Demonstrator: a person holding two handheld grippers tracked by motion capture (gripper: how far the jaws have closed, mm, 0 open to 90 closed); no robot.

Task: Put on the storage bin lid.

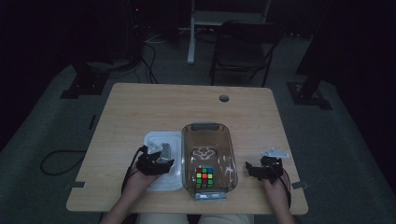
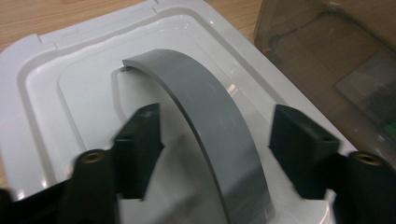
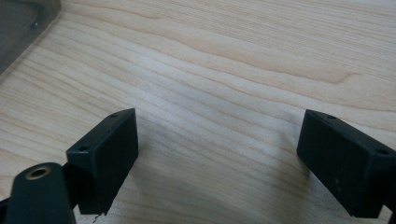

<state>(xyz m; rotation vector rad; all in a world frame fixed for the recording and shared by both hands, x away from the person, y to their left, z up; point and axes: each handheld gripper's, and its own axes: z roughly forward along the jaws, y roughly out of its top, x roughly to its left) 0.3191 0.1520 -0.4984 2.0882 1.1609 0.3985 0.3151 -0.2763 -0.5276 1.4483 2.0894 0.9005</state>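
I am holding my left gripper point(image 2: 215, 135), jaws released, straddling the grey handle point(image 2: 205, 121) of the white lid point(image 2: 42, 93); my right gripper point(image 3: 217, 154) is hovering released over the table point(image 3: 233, 70).

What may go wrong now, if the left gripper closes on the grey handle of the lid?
1. The left gripper is open with the curved grey handle between its jaws; the smooth handle may slip.
2. The white lid lies right beside the clear box holding the cube, so lifting might bump the box.

A colourful cube point(image 1: 204, 177) lies in a clear bin point(image 1: 188, 158) beside a white lid point(image 1: 154, 138) on the table point(image 1: 140, 107).
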